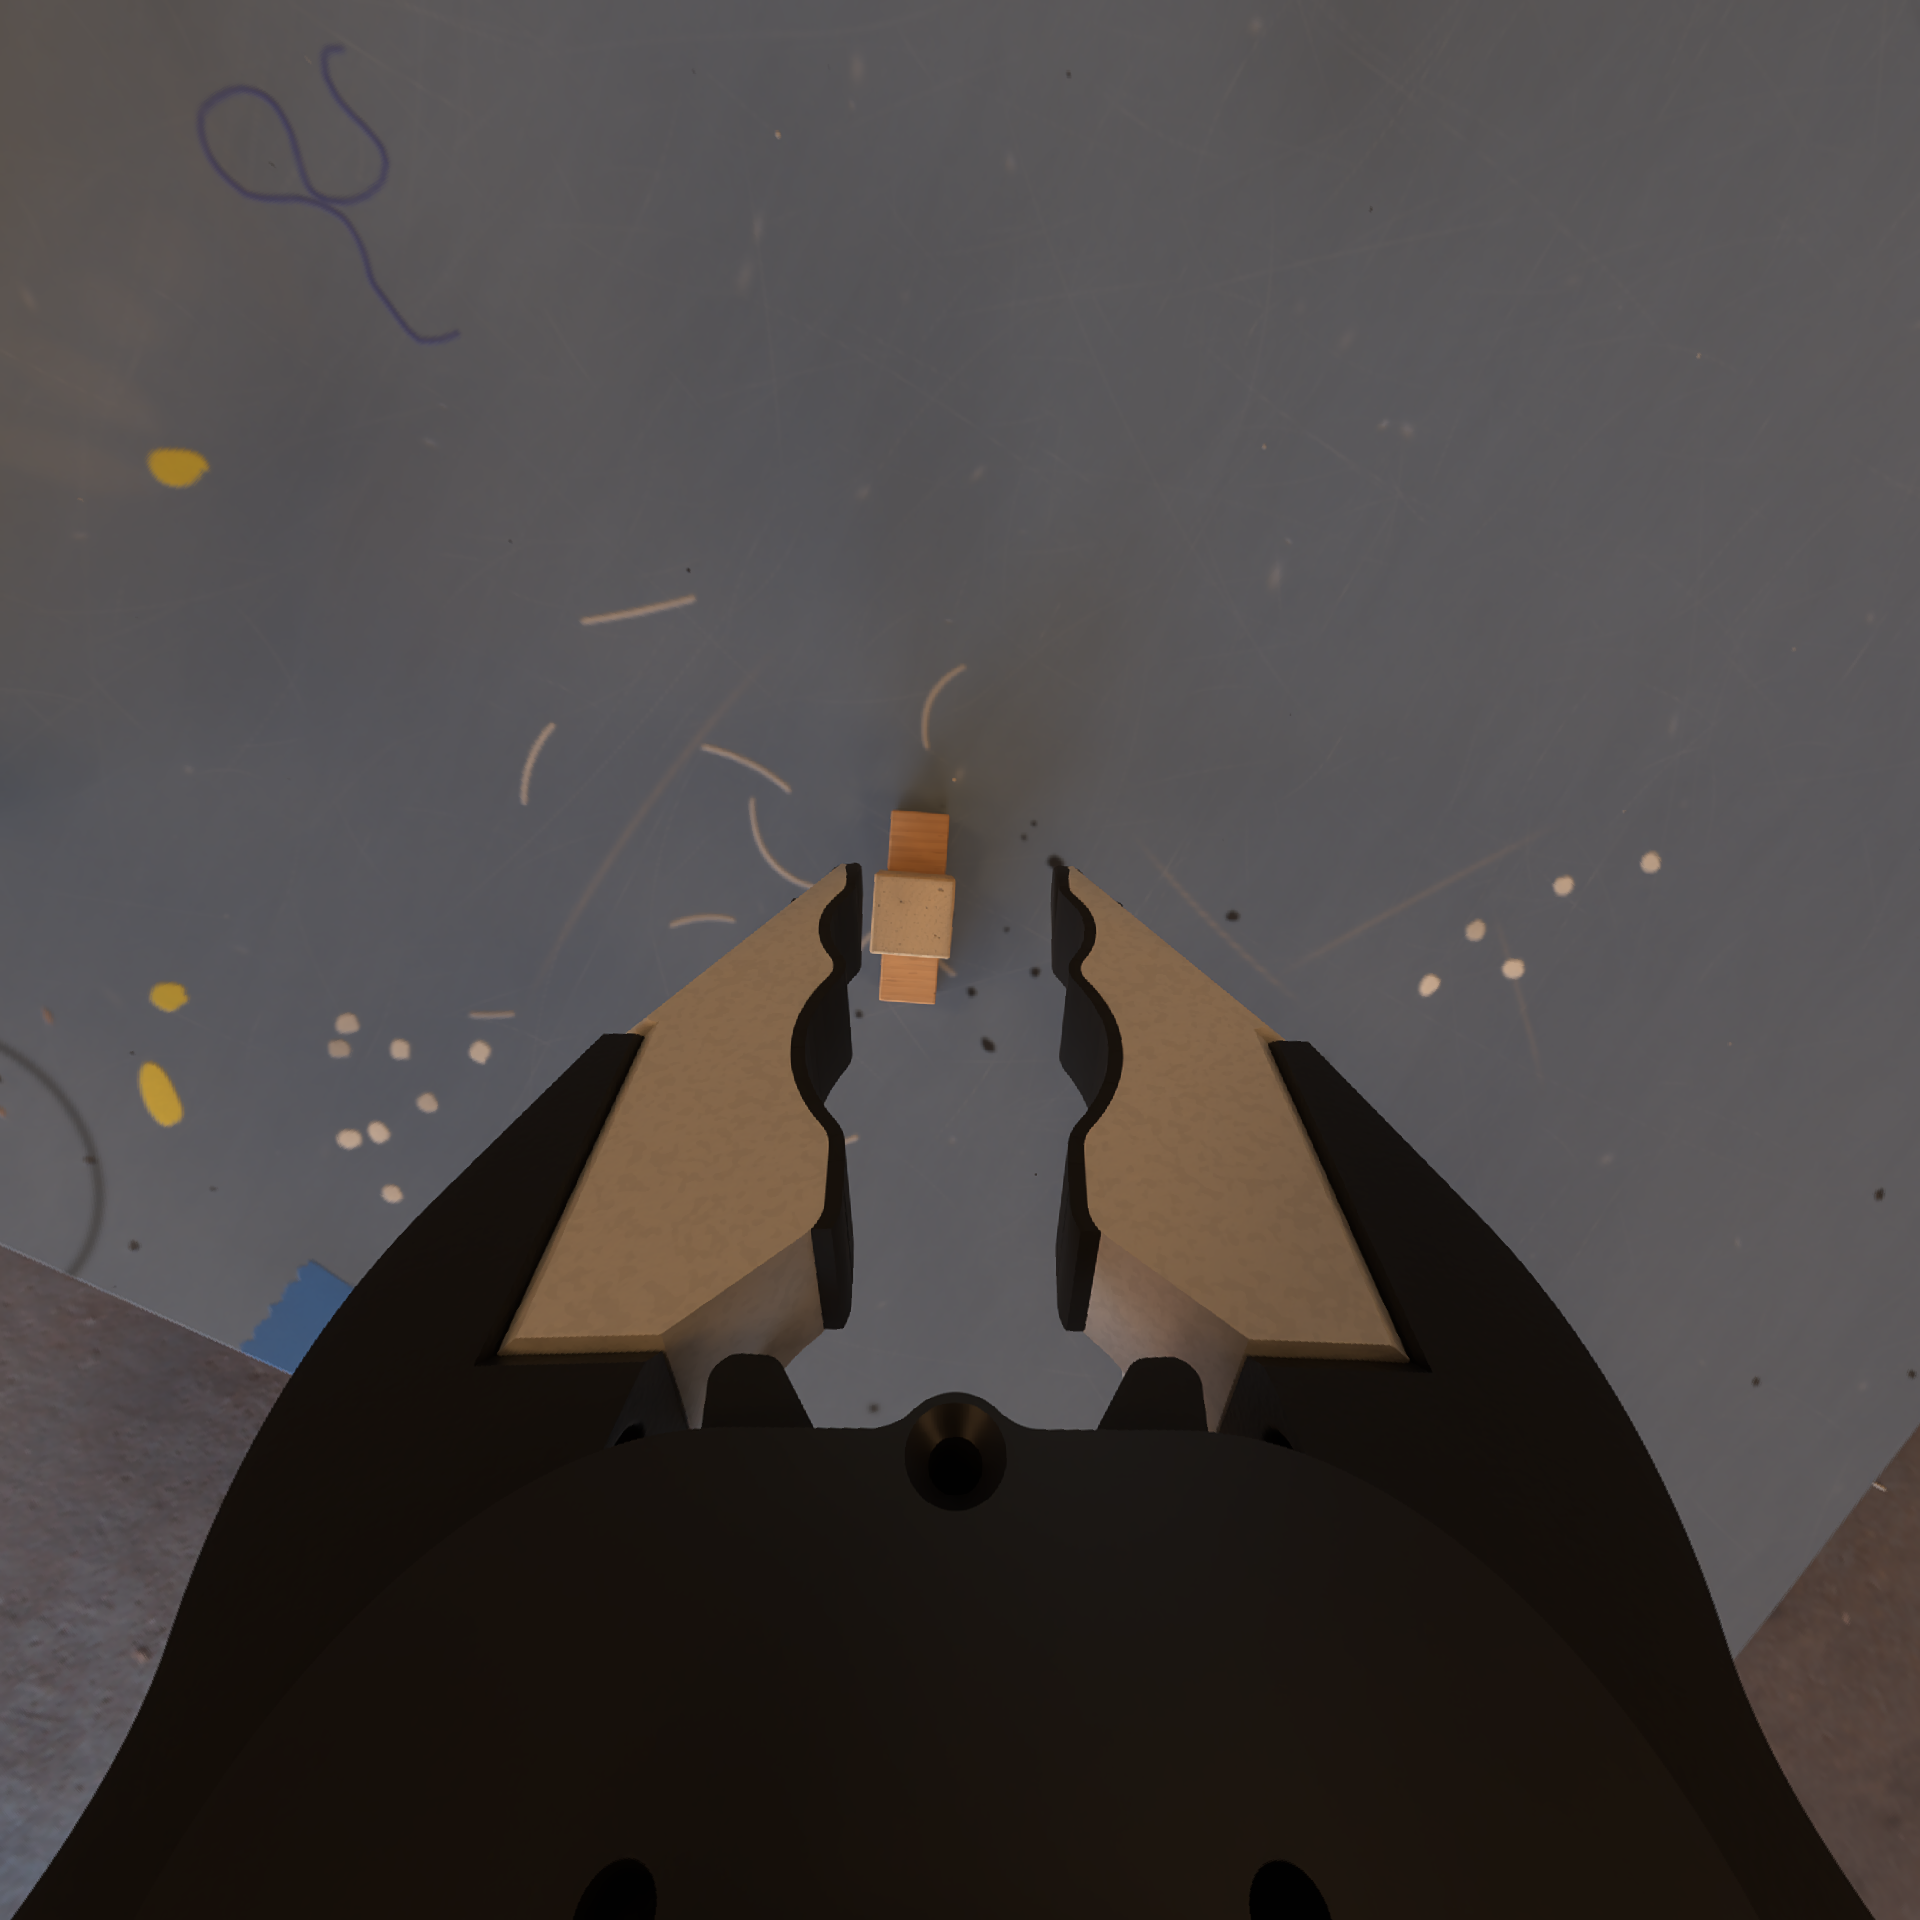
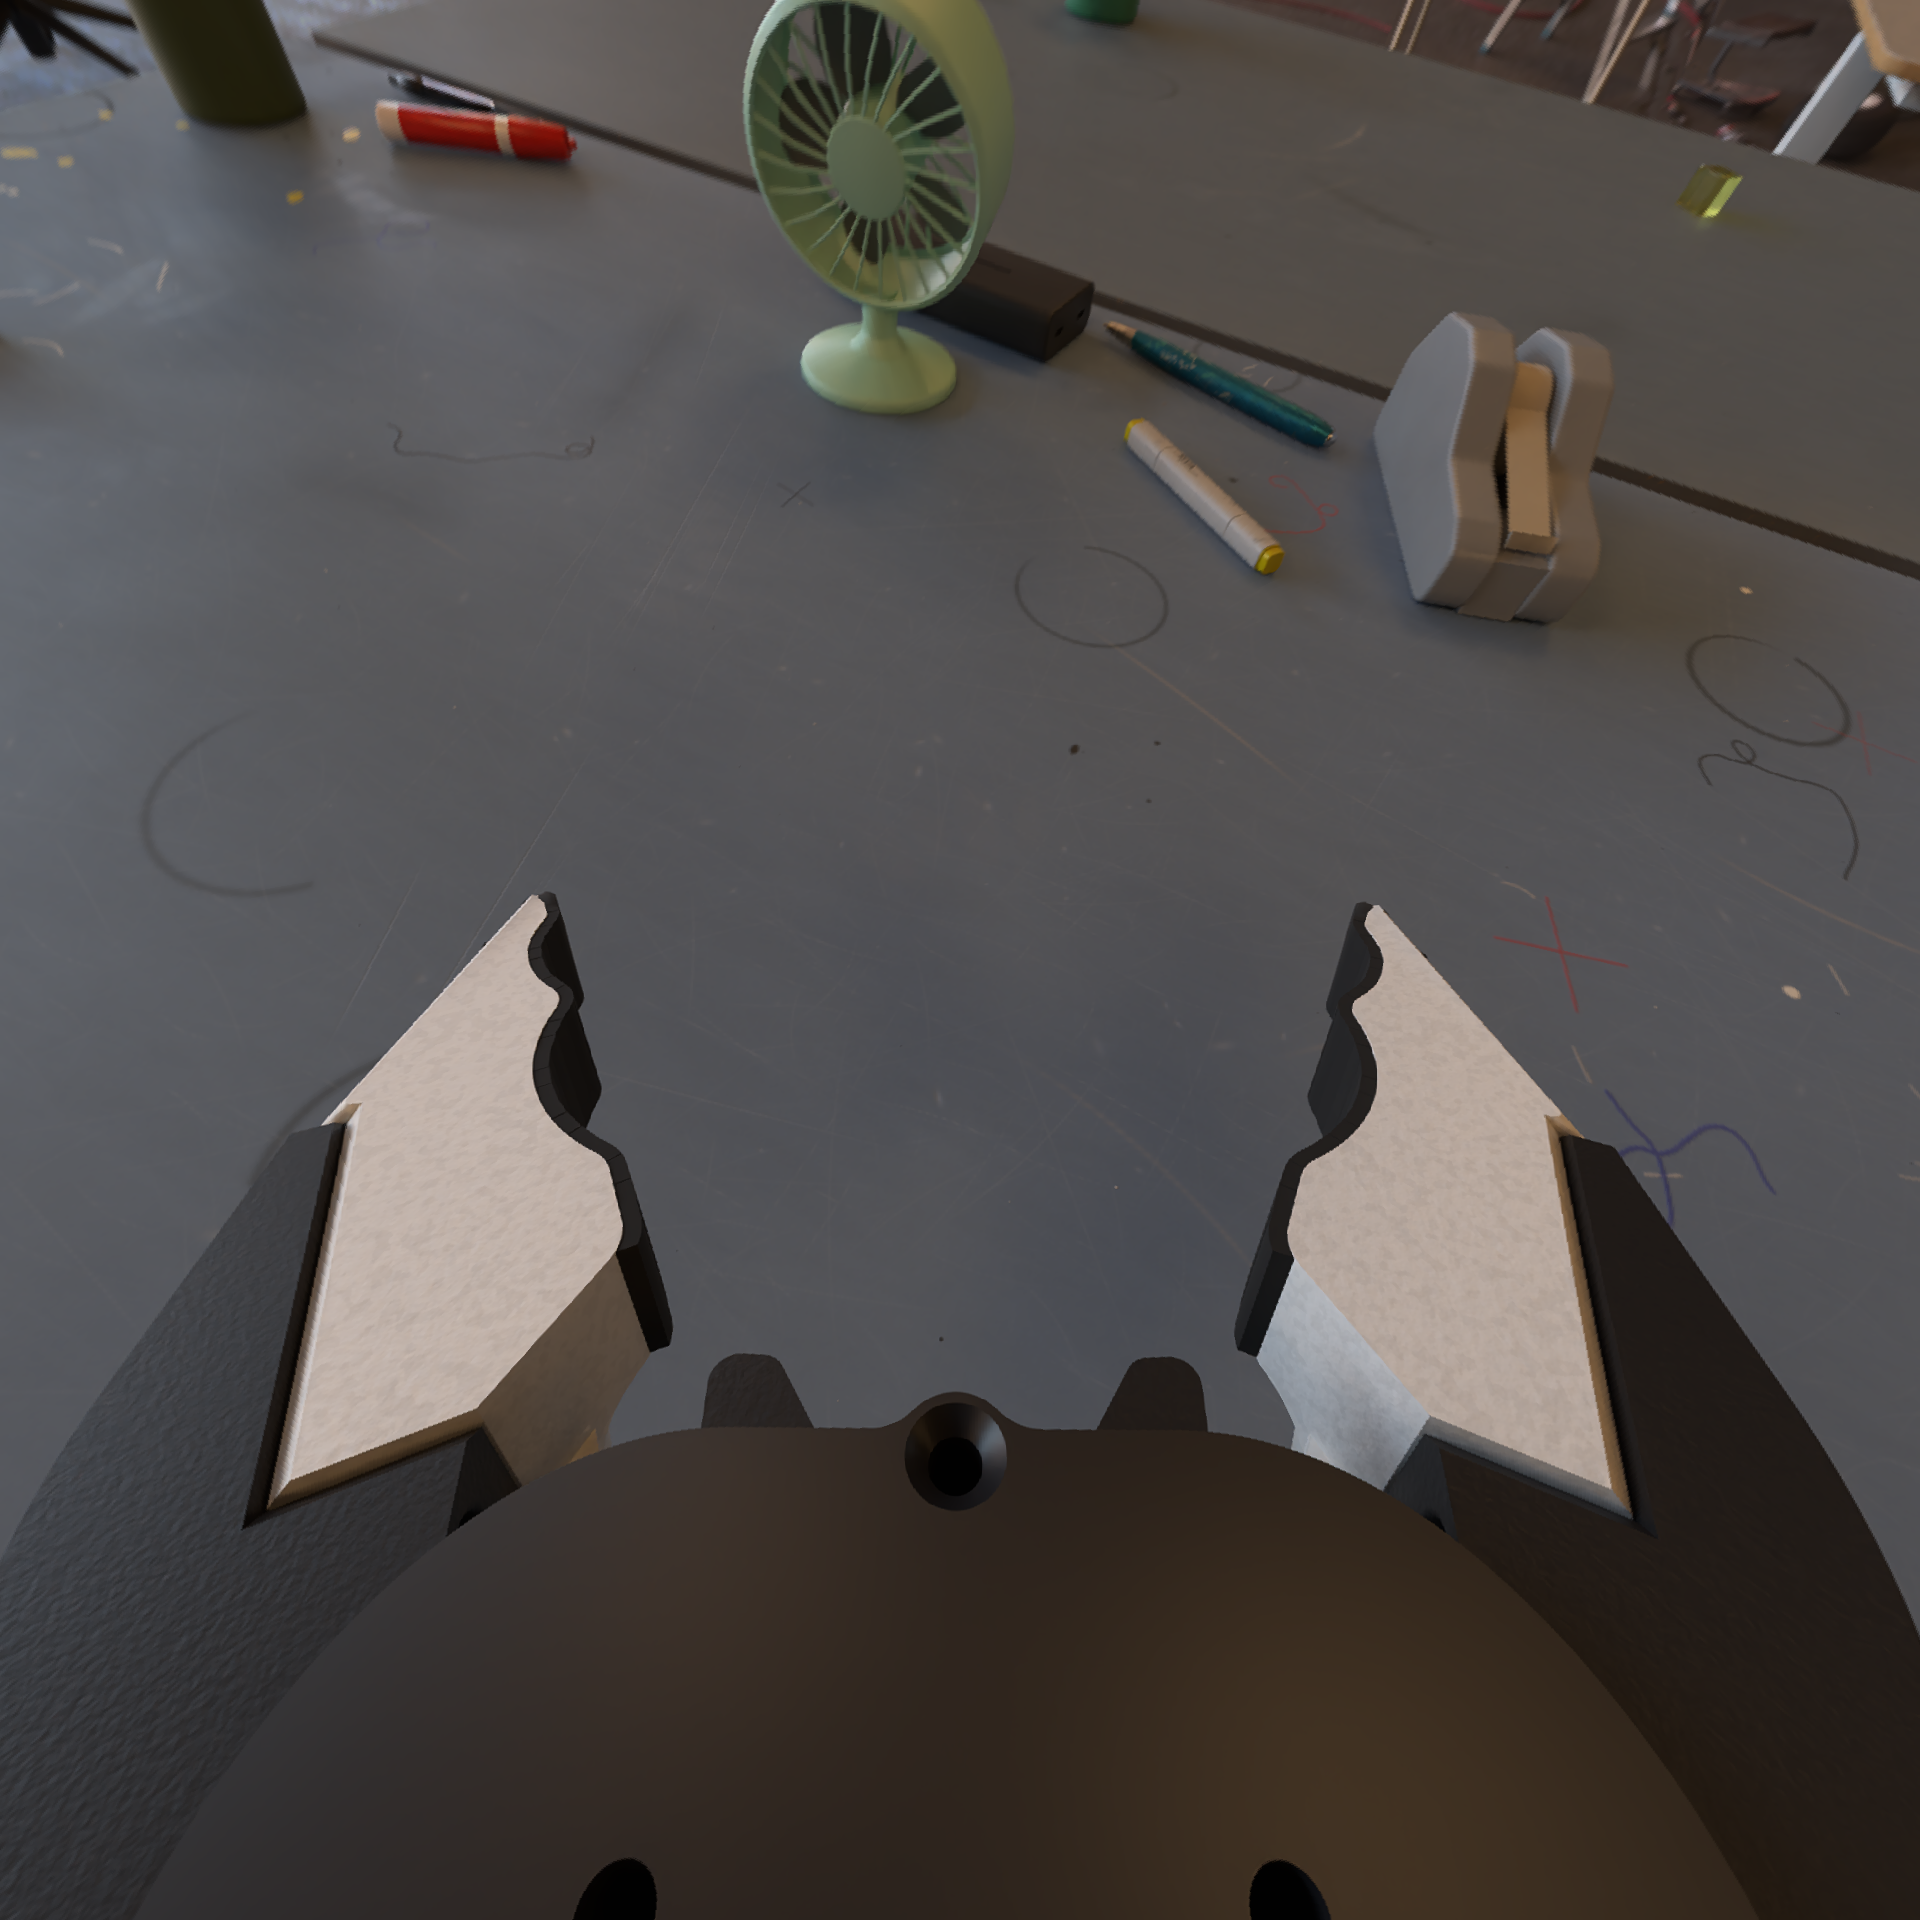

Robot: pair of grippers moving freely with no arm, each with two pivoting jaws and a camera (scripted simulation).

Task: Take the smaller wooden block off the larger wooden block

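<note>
In the left wrist view a small pale wooden block (image 1: 912,914) sits on top of a longer orange-brown wooden block (image 1: 917,840), whose two ends stick out beyond it. Both rest on the grey table (image 1: 1247,520). My left gripper (image 1: 956,883) looks down from above them, open and empty. The stack lies just inside its left fingertip (image 1: 842,914), far below. My right gripper (image 2: 954,904) is open and empty above a bare part of the table. The blocks do not show in the right wrist view.
Farther off in the right wrist view stand a green desk fan (image 2: 878,197), a black box (image 2: 1013,301), a teal pen (image 2: 1221,382), a white marker (image 2: 1205,497), a grey clamp-like object (image 2: 1491,468), a red marker (image 2: 473,130) and a yellow cube (image 2: 1709,190). Table edges (image 1: 156,1320) show low in the left wrist view.
</note>
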